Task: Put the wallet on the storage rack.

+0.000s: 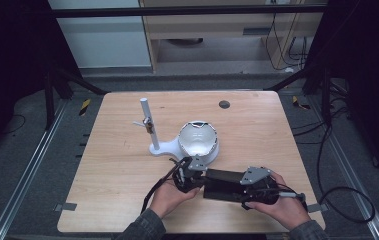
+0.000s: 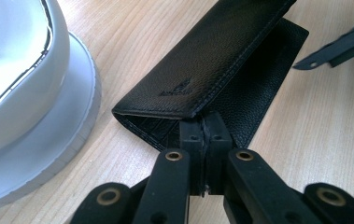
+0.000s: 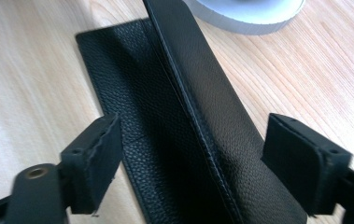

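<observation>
I am holding the long black grained-leather wallet [image 1: 223, 184] on the light wooden table [image 1: 257, 125] with both tools. My left gripper [image 2: 206, 135] is clamping its jaws tight together on the near end of the wallet's lower flap, just under the corner where the raised upper flap comes down. From this tool the wallet is stretching straight away, its upper flap lifted off the lower one like a shallow tent. Off to the side of these jaws, close by, the white round bowl-shaped stand [image 2: 30, 93] is sitting on its flat white base.

My right gripper [image 3: 191, 170] is working the other end. Its jaws are standing apart, one on each side of the wallet, with the upright flap running between them; neither pad is pressing on the leather. One pad is hovering over the flat lower flap, the other over the outer side of the raised flap. Beyond the far end of the wallet, ahead of these jaws, the white base's edge is showing.

In the high view both grippers are facing each other along the wallet, and a thin white upright post [image 1: 148, 122] is rising beyond the left gripper [image 1: 186, 175].
</observation>
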`<act>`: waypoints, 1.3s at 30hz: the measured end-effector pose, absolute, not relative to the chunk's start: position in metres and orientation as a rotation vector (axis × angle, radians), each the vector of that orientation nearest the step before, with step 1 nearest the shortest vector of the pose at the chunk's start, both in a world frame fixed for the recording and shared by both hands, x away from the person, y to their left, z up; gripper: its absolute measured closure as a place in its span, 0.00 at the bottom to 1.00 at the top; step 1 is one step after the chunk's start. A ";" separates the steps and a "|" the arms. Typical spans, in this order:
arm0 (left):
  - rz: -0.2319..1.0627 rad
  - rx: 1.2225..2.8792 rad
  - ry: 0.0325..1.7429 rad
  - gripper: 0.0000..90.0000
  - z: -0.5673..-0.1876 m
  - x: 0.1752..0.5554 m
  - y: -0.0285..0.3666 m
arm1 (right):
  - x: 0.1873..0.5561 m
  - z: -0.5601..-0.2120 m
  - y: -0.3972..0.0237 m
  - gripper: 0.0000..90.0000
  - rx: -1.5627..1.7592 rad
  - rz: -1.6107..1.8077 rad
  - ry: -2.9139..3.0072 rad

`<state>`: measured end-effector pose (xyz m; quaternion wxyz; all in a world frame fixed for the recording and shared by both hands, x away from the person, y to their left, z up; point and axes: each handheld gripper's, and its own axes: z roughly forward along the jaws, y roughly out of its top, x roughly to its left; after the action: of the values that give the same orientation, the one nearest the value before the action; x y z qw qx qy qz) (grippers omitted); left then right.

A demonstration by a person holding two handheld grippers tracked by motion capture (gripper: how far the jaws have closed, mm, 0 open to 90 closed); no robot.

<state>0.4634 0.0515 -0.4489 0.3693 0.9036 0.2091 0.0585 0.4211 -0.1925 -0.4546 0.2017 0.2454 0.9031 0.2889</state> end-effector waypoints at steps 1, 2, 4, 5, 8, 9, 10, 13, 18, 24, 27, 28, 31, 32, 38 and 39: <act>0.150 2.317 0.538 0.99 -0.449 0.464 0.051 | 0.422 -0.456 -0.192 0.25 0.682 0.804 2.525; 0.149 2.317 0.539 0.99 -0.448 0.464 0.051 | 0.423 -0.458 -0.192 0.27 0.680 0.798 2.528; 0.149 2.313 0.545 0.99 -0.448 0.465 0.051 | 0.425 -0.459 -0.191 0.28 0.674 0.792 2.528; 0.148 2.311 0.547 0.99 -0.448 0.465 0.051 | 0.425 -0.460 -0.191 0.30 0.669 0.791 2.528; 0.141 2.312 0.548 0.99 -0.447 0.466 0.051 | 0.427 -0.461 -0.190 0.34 0.659 0.777 2.526; 0.142 2.308 0.550 0.99 -0.446 0.466 0.051 | 0.427 -0.461 -0.190 0.35 0.650 0.769 2.526; 0.139 2.309 0.549 0.99 -0.446 0.467 0.051 | 0.428 -0.462 -0.189 0.35 0.652 0.762 2.526; 0.135 2.306 0.552 0.99 -0.446 0.468 0.051 | 0.429 -0.463 -0.188 0.38 0.639 0.745 2.526; 0.126 2.305 0.555 0.99 -0.444 0.469 0.050 | 0.432 -0.464 -0.185 0.42 0.626 0.715 2.524; 0.119 2.290 0.565 0.99 -0.441 0.471 0.049 | 0.435 -0.464 -0.183 0.50 0.608 0.684 2.518; 0.118 2.291 0.559 0.99 -0.437 0.472 0.046 | 0.437 -0.463 -0.182 0.54 0.605 0.671 2.513; 0.118 2.294 0.559 0.99 -0.436 0.473 0.046 | 0.438 -0.463 -0.182 0.55 0.595 0.672 2.517; 0.116 2.298 0.567 0.99 -0.436 0.474 0.046 | 0.439 -0.463 -0.182 0.63 0.589 0.667 2.513; 0.115 2.295 0.571 0.99 -0.436 0.474 0.046 | 0.440 -0.462 -0.183 0.69 0.585 0.658 2.506; 0.138 2.265 0.602 0.91 -0.433 0.471 0.052 | 0.442 -0.458 -0.186 0.88 0.546 0.639 2.486; 0.159 2.255 0.622 0.85 -0.431 0.472 0.057 | 0.443 -0.455 -0.186 0.91 0.521 0.636 2.475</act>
<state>0.4717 0.0569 -0.4309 0.3882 0.8864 0.2445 0.0624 0.4429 -0.1859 -0.4551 0.2638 0.1926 0.9154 0.2353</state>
